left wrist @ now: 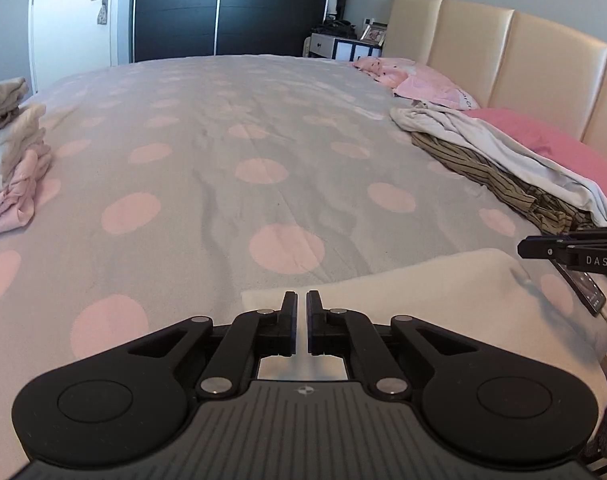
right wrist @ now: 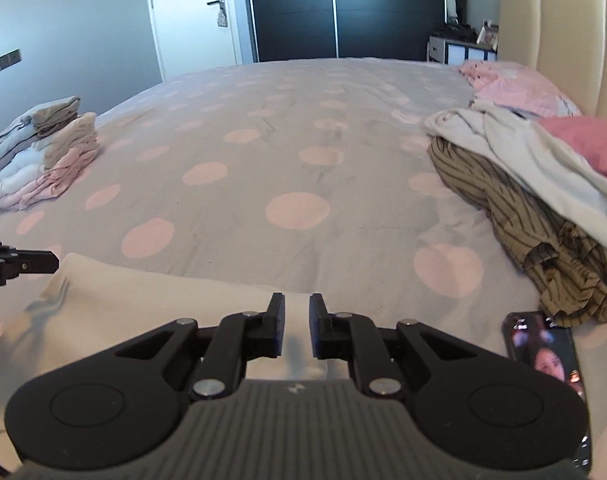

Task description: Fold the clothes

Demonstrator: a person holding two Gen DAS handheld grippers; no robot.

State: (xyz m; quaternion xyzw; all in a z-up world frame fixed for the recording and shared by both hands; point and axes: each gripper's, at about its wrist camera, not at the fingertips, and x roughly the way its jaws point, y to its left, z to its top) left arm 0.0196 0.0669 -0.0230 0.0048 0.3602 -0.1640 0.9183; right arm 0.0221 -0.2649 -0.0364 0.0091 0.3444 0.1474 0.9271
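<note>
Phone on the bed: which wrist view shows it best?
Right wrist view: the phone lies face up beside the striped garment, its lit screen readable. The left wrist view catches only a thin edge-on sliver of it under the right gripper.

Cream cloth (left wrist: pixel 443 292) at the bed's near edge

It lies flat and folded. A folded stack (right wrist: pixel 43 156) sits by the left edge; unfolded white and striped clothes (right wrist: pixel 523 184) are heaped near the headboard.

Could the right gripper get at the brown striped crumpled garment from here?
Probably yes: the brown striped crumpled garment lies ahead to the right of the right gripper with bare bedspread between, though the gripper seems occupied with the cream cloth.
</note>
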